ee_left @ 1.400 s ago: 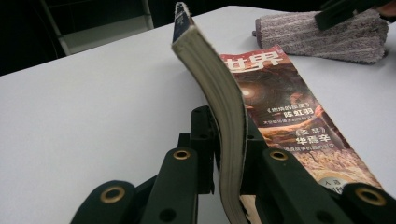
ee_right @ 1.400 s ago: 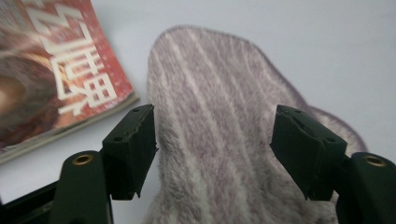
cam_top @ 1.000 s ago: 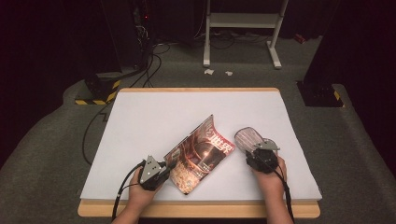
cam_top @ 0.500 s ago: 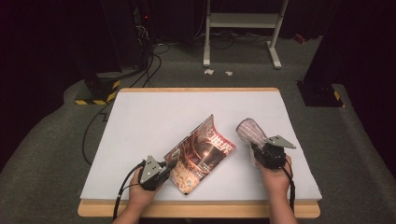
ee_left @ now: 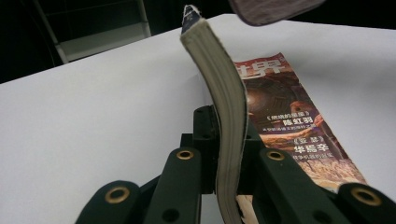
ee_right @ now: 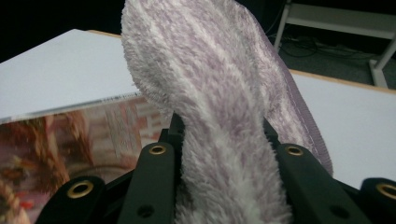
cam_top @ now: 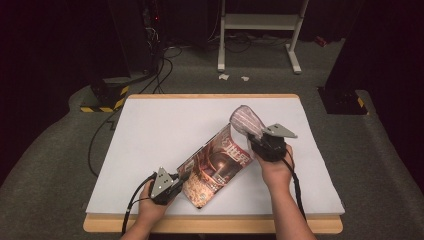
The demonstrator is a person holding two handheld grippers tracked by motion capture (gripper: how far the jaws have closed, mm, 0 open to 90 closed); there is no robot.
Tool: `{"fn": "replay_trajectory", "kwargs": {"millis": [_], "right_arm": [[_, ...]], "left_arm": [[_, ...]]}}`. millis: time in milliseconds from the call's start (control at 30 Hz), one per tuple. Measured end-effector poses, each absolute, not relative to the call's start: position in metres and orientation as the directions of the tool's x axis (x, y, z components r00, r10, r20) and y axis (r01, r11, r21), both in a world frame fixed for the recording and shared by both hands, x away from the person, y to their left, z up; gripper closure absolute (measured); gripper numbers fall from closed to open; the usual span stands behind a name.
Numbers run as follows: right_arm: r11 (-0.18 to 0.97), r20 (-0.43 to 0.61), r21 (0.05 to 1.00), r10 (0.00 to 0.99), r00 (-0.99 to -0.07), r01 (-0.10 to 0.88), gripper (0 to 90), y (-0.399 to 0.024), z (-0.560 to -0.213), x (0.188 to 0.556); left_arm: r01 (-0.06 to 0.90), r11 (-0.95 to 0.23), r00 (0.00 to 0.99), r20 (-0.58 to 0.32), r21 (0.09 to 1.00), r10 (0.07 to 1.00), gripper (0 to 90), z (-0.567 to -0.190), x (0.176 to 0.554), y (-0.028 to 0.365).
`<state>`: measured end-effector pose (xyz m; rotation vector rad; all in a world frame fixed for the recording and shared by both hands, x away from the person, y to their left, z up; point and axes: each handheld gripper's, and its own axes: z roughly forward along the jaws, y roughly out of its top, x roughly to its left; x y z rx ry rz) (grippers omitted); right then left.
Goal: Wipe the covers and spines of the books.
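one magazine (cam_top: 216,165), one fuzzy slipper (cam_top: 246,121), two grippers, one white table (cam_top: 160,130) under it all.

at lower left of the high view the left gripper (cam_top: 176,183) sits low on the table, just at the magazine's lower left corner. the magazine runs from there up toward the middle of the frame, red cover showing. in the left gripper view (ee_left: 224,186) the jaws are closed tight on a thick wad of the magazine's pages (ee_left: 224,98), which stands up edge-on between them and bows over to the right near its top; the rest of the cover (ee_left: 292,121) lies flat on the table at right of that frame.

right of centre in the high view the right gripper (cam_top: 256,139) is held up off the table, just beside the magazine's upper right corner. the slipper sticks out of its jaws toward the upper left, clear of the table. in the right gripper view (ee_right: 224,186) the jaws have just been closing and are pinched on the pale purple slipper (ee_right: 215,93), partway shut, plush bulging up between them; the magazine (ee_right: 70,135) lies at lower left of that frame.
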<state>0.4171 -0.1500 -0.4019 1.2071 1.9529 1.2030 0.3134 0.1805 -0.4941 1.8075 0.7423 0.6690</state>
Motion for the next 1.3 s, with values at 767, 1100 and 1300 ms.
{"fn": "replay_trajectory", "kwargs": {"millis": [767, 1100, 1300], "right_arm": [[0.401, -0.080, 0.823, 0.784, -0.616, 0.402, 70.2, -0.062, -0.424, 0.434], [0.452, -0.091, 0.837, 0.672, -0.735, 0.310, 70.0, -0.028, -0.416, 0.387], [0.467, -0.096, 0.846, 0.608, -0.788, 0.257, 69.8, -0.013, -0.411, 0.359]], "left_arm": [[0.151, -0.322, 0.654, 0.150, 0.935, 0.742, 83.3, -0.495, 0.313, 0.177], [0.168, -0.306, 0.651, 0.128, 0.937, 0.748, 83.2, -0.496, 0.315, 0.178], [0.167, -0.303, 0.648, 0.128, 0.938, 0.751, 83.2, -0.496, 0.315, 0.178]]}}
